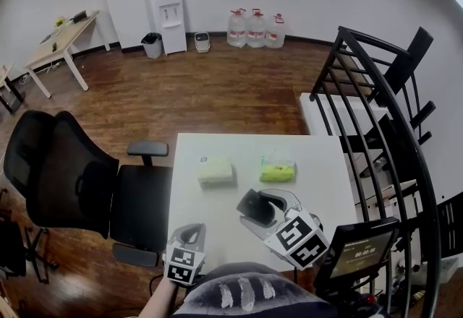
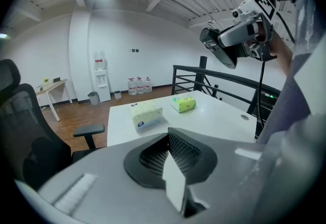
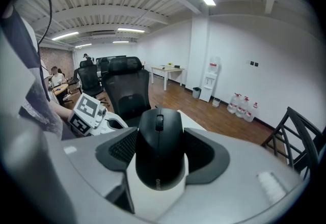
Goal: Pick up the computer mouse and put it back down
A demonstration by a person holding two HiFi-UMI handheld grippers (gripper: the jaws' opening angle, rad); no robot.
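White table (image 1: 217, 219) first, biggest of all, with lots of bare top near the front. Black chair (image 1: 65, 179) next, parked at the table's left side. Then two soft packs lying flat toward the far edge: a pale tissue pack (image 1: 215, 171) and a green pack (image 1: 278, 170), side by side but apart.

Then the right gripper (image 1: 262, 210), up in the air over the near part of the table. Jaws squeezed on the black mouse (image 3: 159, 146), one pad on each side. So: mouse off the table, held tight, wheel end pointing away from the hand.

Last, the left gripper (image 1: 190, 234), low by the table's near edge. Jaws pressed together, nothing in between, not helping.

Lifting part done, by the look of it; putting down next. To do that well:
- Go down slowly and straight.
- Aim for the bare spot in front, well away from both packs.
- Tip the mouse flat, for a soft landing on its whole bottom at once.
- Hold the squeeze right down to the table top.
- Only then open the jaws wide and back off without bumping.
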